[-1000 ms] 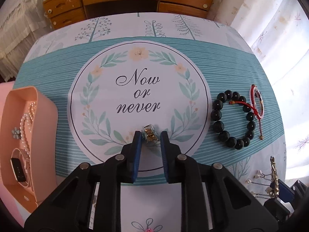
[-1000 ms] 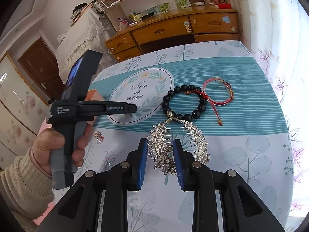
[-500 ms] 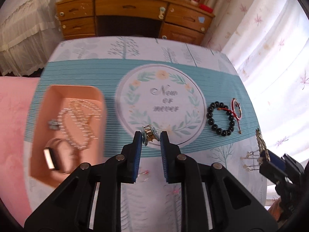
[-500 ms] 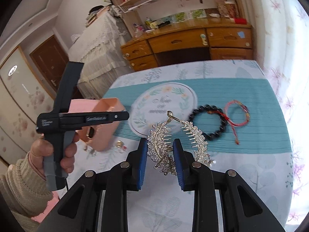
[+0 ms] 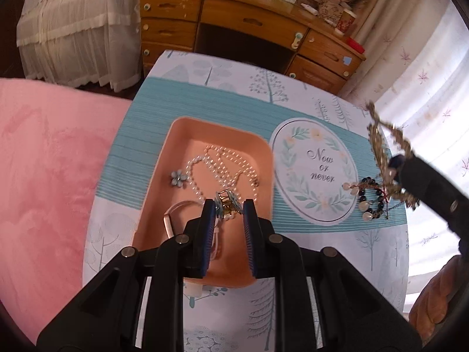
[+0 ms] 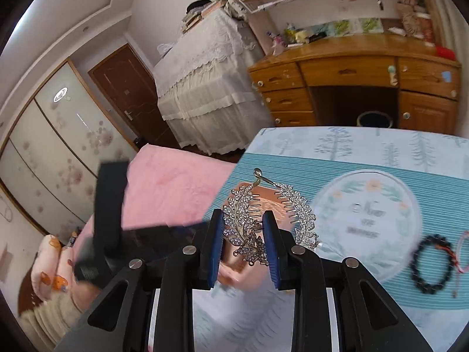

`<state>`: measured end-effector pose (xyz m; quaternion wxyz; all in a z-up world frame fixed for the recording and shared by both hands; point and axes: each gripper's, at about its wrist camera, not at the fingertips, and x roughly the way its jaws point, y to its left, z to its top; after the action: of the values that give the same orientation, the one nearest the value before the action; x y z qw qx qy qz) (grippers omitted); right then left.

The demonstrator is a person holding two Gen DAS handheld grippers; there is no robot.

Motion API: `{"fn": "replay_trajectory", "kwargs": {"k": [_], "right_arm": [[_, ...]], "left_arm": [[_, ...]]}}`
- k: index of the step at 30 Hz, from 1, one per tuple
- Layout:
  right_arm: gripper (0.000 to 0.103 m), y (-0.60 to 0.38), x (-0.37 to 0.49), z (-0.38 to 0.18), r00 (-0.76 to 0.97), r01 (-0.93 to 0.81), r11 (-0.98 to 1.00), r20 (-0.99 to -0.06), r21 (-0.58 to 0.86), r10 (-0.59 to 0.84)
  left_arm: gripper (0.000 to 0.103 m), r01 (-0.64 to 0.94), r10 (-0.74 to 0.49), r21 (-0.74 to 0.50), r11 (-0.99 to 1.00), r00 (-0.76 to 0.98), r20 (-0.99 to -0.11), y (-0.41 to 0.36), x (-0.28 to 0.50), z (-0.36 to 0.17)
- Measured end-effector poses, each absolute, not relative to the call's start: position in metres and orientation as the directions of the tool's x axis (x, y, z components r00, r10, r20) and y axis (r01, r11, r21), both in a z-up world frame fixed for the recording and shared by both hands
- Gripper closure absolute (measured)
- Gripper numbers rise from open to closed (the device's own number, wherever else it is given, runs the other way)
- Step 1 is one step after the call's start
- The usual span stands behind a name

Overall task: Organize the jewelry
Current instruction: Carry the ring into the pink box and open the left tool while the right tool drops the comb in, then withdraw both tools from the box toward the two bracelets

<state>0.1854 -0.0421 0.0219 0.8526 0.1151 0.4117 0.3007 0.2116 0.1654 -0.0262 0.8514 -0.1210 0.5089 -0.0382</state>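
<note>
My left gripper (image 5: 225, 206) is shut on a small gold hair clip (image 5: 225, 204) and holds it above the peach tray (image 5: 176, 135). The tray holds a pearl necklace (image 5: 218, 161), a blue flower piece (image 5: 178, 177) and a watch (image 5: 173, 220). My right gripper (image 6: 241, 234) is shut on a silver rhinestone leaf hair comb (image 6: 246, 220) and holds it in the air over the tray's edge (image 6: 258, 189). The comb and right gripper also show in the left wrist view (image 5: 381, 152). A black bead bracelet (image 6: 431, 264) and a red cord bracelet (image 6: 461, 252) lie on the tablecloth.
A round "Now or never" mat (image 5: 316, 170) lies right of the tray. A pink bed (image 5: 44, 176) borders the table on the left. A wooden desk (image 5: 249, 23) stands behind the table. The left gripper's body (image 6: 111, 223) is at the left in the right wrist view.
Both grippers swung left with their loads. The left one now hangs over the tray with the clip; the right one brought the leaf comb over to the tray's edge.
</note>
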Motion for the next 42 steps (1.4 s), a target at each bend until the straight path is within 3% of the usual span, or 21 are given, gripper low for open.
{"fn": "replay_trajectory", "kwargs": {"k": [10, 17, 23, 27, 33, 38, 42], "right_arm": [[0.077, 0.028, 0.234, -0.010, 0.371, -0.360, 0.800, -0.713, 0.481, 0.595], [0.077, 0.045, 0.252, -0.052, 0.323, -0.276, 0.813, -0.747, 0.513, 0.581], [0.077, 0.055, 0.268, -0.070, 0.316, -0.253, 0.823, -0.761, 0.508, 0.567], [0.077, 0.060, 0.278, -0.078, 0.311, -0.253, 0.830, -0.771, 0.497, 0.556], [0.077, 0.076, 0.284, -0.085, 0.297, -0.266, 0.841, -0.790, 0.472, 0.537], [0.076, 0.099, 0.293, -0.101, 0.295, -0.265, 0.896, -0.855, 0.355, 0.426], [0.068, 0.108, 0.298, -0.118, 0.235, -0.245, 0.911, -0.892, 0.330, 0.387]], "left_arm": [[0.086, -0.165, -0.232, -0.338, 0.927, 0.454, -0.860, 0.195, 0.238, -0.071], [0.085, -0.194, -0.152, -0.257, 0.947, 0.435, -0.887, 0.201, 0.261, -0.086], [0.063, -0.155, -0.145, -0.227, 0.961, 0.417, -0.897, 0.200, 0.248, -0.084], [0.055, -0.136, -0.114, -0.195, 0.971, 0.453, -0.884, 0.197, 0.221, -0.069], [0.054, -0.121, -0.116, -0.202, 0.972, 0.501, -0.857, 0.191, 0.174, -0.053], [0.054, -0.107, -0.103, -0.184, 0.977, 0.519, -0.849, 0.183, 0.149, -0.049], [0.054, -0.104, -0.103, -0.187, 0.977, 0.533, -0.839, 0.183, 0.138, -0.043]]}}
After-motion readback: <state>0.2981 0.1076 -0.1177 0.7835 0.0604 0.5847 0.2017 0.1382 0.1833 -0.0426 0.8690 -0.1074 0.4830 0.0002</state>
